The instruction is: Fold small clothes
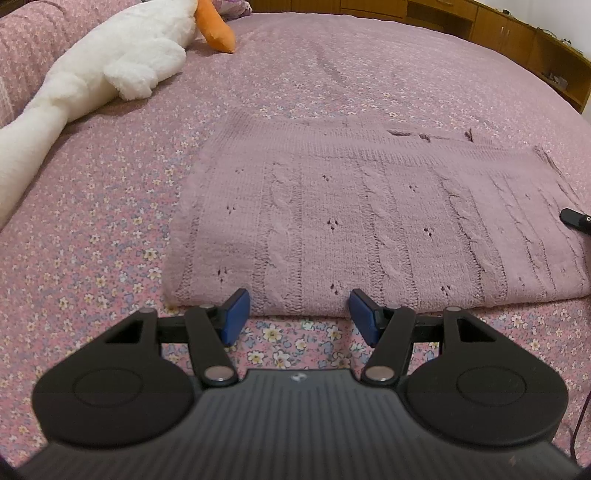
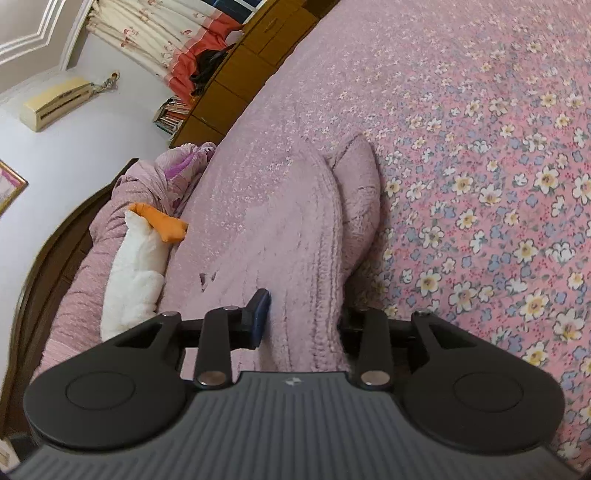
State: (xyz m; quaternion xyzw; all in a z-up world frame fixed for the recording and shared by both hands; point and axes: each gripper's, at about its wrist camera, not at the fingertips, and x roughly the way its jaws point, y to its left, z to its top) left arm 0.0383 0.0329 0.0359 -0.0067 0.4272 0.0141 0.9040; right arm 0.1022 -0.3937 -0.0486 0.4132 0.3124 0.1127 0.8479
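Right wrist view shows the right hand-held gripper [image 2: 299, 317] clenching a raised edge of the pink knit sweater [image 1: 369, 221] on the bed [image 1: 332, 74], while the left hand-held gripper [image 1: 299, 314] waits released at its near hem, so the next move is likely carrying that edge across.

Home bedroom: floral bedspread [image 1: 110, 258] under the tongs, plush goose [image 1: 110, 62] ahead-left, wooden cabinets [image 1: 517, 33] beyond, curtains [image 2: 155, 33], wall AC unit [image 2: 55, 101].
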